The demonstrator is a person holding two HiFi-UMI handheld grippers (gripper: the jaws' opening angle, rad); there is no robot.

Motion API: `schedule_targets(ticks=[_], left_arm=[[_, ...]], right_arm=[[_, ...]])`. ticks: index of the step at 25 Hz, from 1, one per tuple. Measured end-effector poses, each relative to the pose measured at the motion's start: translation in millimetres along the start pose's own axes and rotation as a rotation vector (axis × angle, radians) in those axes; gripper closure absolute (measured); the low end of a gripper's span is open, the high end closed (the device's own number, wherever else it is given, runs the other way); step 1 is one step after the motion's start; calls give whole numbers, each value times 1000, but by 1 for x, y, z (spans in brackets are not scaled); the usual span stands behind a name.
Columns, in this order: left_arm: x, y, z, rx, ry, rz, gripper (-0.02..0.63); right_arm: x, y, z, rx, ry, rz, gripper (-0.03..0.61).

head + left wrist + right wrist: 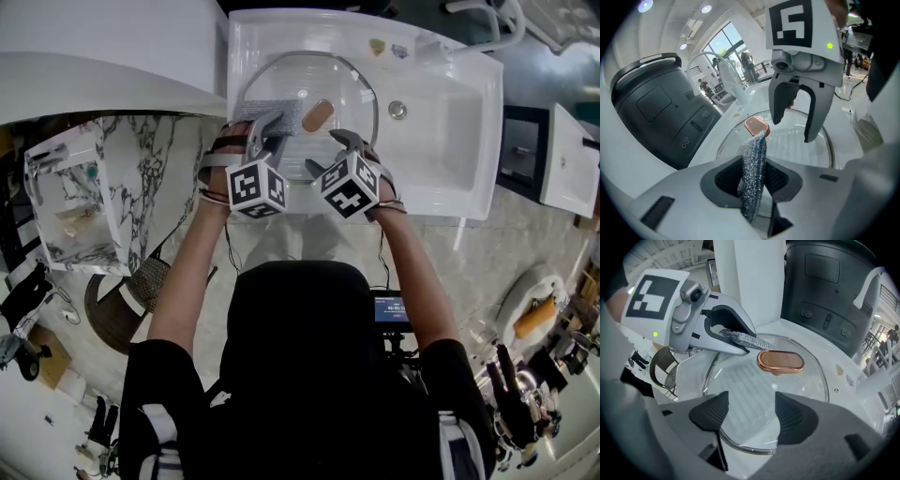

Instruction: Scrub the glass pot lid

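Observation:
A round glass pot lid (281,84) with a copper-rimmed wooden knob (318,114) lies in the white sink (450,122). My left gripper (272,124) is shut on a grey metallic scouring cloth (284,116) at the lid's near left, just beside the knob. In the left gripper view the cloth (752,161) stands pinched between the jaws, its top edge by the knob (756,126). My right gripper (328,156) hangs open over the lid's near edge with nothing between its fingers. In the right gripper view the lid (754,385) shows through the gap between the jaws.
The sink drain (397,110) sits right of the lid. A marble counter (159,159) with a clear plastic box (70,202) lies to the left. A dark appliance (825,291) and a white column (754,282) stand behind the sink.

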State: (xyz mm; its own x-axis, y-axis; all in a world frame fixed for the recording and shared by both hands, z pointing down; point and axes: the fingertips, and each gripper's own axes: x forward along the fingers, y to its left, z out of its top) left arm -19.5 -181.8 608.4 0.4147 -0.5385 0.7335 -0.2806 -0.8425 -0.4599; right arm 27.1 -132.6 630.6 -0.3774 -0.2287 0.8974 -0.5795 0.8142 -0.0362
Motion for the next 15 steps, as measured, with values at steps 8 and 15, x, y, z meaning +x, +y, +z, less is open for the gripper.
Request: schedule_targets(ticks=[8, 15], left_arm=[[-11, -15, 0, -21, 3, -26, 523], [-21, -27, -2, -30, 15, -56, 522]], right_arm=[[-1, -1, 0, 4, 1, -1, 281], [-1, -1, 0, 3, 7, -2, 281]])
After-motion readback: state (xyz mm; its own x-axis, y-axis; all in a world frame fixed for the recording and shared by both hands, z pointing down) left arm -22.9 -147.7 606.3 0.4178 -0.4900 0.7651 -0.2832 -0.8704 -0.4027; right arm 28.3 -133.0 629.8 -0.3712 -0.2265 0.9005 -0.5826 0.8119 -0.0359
